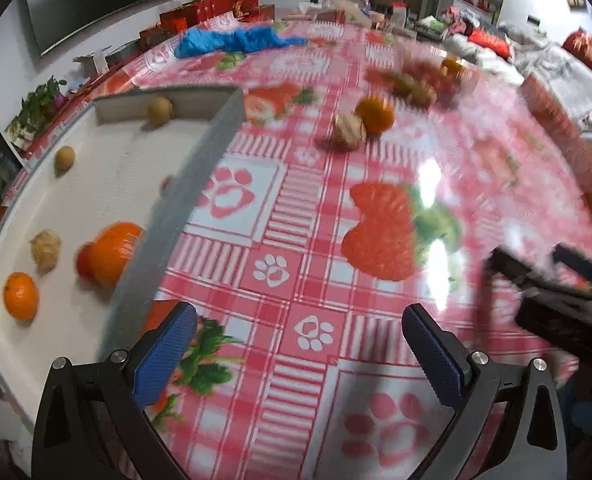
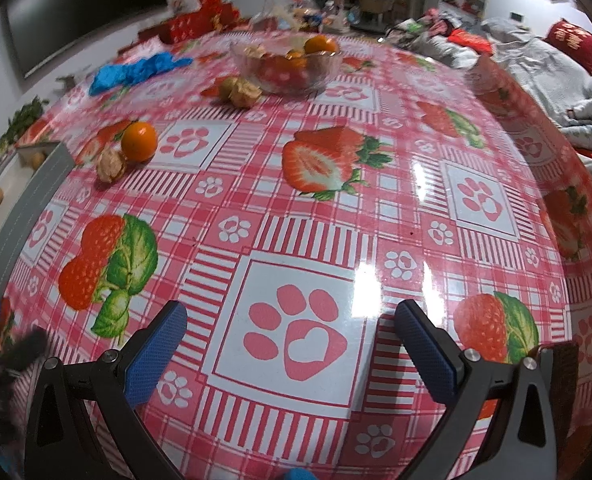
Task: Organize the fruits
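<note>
The left gripper hangs with its blue-padded fingers spread wide and nothing between them; the right gripper likewise has its jaws wide apart and empty, tilted downward

The table wears a glossy, smooth plastic cloth that throws back white glare. The bowl is clear glass. The tray has matt grey walls and a matt white floor. Both tongs carry blue, finely textured pads on matt black arms with shiny metal screws.
</note>
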Demonstrator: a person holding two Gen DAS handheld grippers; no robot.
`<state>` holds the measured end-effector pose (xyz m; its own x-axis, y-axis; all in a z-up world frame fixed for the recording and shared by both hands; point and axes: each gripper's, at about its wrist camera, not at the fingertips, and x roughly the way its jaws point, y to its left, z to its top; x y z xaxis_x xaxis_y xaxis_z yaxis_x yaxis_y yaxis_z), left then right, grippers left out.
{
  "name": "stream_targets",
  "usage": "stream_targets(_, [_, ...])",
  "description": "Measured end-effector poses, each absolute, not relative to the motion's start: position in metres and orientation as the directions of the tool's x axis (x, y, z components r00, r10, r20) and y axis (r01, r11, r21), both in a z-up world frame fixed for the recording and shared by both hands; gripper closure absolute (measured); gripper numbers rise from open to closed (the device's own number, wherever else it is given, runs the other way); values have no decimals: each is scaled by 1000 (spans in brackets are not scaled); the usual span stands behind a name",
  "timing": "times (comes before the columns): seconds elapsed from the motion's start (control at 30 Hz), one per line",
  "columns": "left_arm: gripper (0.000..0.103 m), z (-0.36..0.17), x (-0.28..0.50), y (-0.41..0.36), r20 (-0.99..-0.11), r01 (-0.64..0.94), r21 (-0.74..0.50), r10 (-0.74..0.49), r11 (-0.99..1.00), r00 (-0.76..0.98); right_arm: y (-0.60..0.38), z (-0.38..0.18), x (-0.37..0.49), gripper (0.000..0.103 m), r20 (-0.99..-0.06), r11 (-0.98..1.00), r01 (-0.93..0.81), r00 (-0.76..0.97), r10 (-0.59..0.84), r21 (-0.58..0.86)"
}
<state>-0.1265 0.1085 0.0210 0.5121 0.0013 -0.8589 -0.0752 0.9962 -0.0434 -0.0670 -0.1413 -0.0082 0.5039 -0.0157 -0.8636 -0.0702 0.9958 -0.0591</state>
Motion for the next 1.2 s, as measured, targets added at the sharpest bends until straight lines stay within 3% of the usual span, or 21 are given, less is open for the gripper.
stream_targets(0.2, [0, 108, -130, 120, -805, 5, 12, 7, 1000, 593, -139, 9, -52, 0, -895, 987, -108, 419, 151, 117])
stream_targets(0.53, [0, 209, -78, 168, -774, 1, -59, -46, 998, 631, -100, 69, 2, 0, -860, 976, -199, 481, 174, 86])
stream_targets(0.63, [0, 209, -70, 177, -763, -30, -28, -2, 999, 646, -87, 58, 21, 0, -873, 976, -192, 452, 183, 105])
stream_targets(0.87, [0, 154, -75, 199, -798, -76, -7, 40, 997, 601, -59, 26, 44, 4, -875, 980, -154, 448, 182, 125])
stream_targets(1.03, [0, 136, -83, 210, -794, -81, 0, 49, 997, 605, -40, 6, 58, 37, -886, 981, -137, 425, 185, 139])
stream_targets(1.2, [0, 136, -89, 211, -786, -71, 5, 48, 997, 617, -38, -4, 66, 49, -889, 985, -107, 427, 167, 134])
